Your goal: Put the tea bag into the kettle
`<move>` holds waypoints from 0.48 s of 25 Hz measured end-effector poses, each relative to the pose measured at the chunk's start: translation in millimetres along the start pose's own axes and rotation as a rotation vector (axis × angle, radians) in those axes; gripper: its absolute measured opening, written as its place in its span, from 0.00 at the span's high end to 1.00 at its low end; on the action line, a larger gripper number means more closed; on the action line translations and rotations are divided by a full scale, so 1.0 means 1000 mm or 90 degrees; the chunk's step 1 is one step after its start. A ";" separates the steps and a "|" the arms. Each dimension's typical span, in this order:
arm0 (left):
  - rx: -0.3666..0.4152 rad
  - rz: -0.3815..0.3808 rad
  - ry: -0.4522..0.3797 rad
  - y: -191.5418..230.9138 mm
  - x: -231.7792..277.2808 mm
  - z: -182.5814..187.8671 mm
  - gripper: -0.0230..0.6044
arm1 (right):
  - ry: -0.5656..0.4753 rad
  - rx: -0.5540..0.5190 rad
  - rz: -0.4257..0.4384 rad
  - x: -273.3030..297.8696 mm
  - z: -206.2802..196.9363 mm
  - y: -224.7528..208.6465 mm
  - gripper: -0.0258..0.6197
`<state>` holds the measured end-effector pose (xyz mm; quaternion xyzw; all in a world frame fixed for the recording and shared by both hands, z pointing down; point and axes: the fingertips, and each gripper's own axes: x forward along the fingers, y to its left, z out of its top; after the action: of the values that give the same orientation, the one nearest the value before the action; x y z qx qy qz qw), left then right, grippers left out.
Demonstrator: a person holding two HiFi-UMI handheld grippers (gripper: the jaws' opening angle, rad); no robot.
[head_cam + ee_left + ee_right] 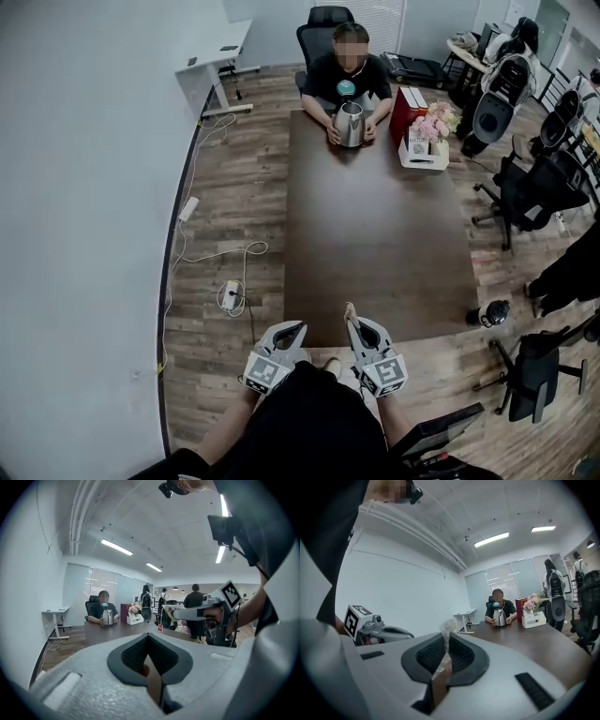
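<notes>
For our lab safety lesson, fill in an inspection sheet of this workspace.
Surface: long dark table, mostly bare.
Job's things: kettle at the far end, between a seated person's hands; tea bag in the right gripper.
Clutter: red box and flower box beside the kettle.
Grippers: right gripper jaws shut on the tea bag; left gripper jaws together, empty.
Cables: white cable and power strip on the floor, left of the table.
Surroundings: office chairs on the right, white desk far left.
</notes>
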<state>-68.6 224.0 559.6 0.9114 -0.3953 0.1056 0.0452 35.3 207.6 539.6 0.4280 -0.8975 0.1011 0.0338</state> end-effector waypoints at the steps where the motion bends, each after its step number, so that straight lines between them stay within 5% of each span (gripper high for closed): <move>1: -0.001 0.001 -0.001 -0.006 -0.006 0.001 0.96 | -0.002 -0.002 0.002 -0.005 0.003 0.006 0.93; 12: -0.007 -0.045 -0.032 -0.009 -0.023 0.004 0.96 | -0.061 0.019 -0.038 -0.012 0.006 0.012 0.93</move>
<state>-76.4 246.1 551.0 0.9268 -0.3645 0.0792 0.0439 33.6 222.5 530.1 0.4595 -0.8833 0.0925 -0.0124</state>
